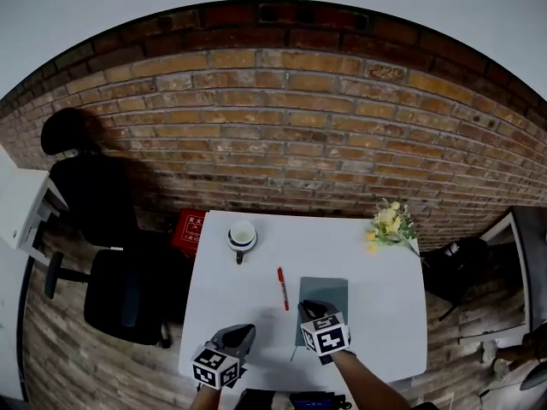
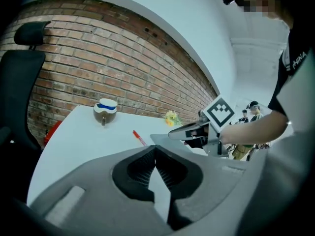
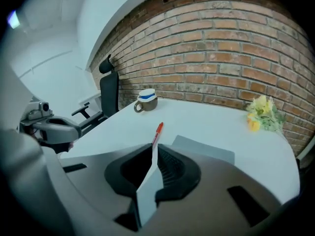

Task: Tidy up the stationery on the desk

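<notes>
A: White desk [image 1: 376, 314]. What's on its left side?
B: A mug [image 1: 242, 237] near the far edge. The left gripper [image 1: 244, 331] is at the near edge, jaws pressed together, empty.
A: And the middle?
B: A red pen [image 1: 281, 287], just left of a grey pad [image 1: 329, 293]. The right gripper [image 1: 312, 307] hovers over the pad's near end, jaws a slit apart, nothing between them.
A: Far right corner?
B: Flowers [image 1: 391, 223].
</notes>
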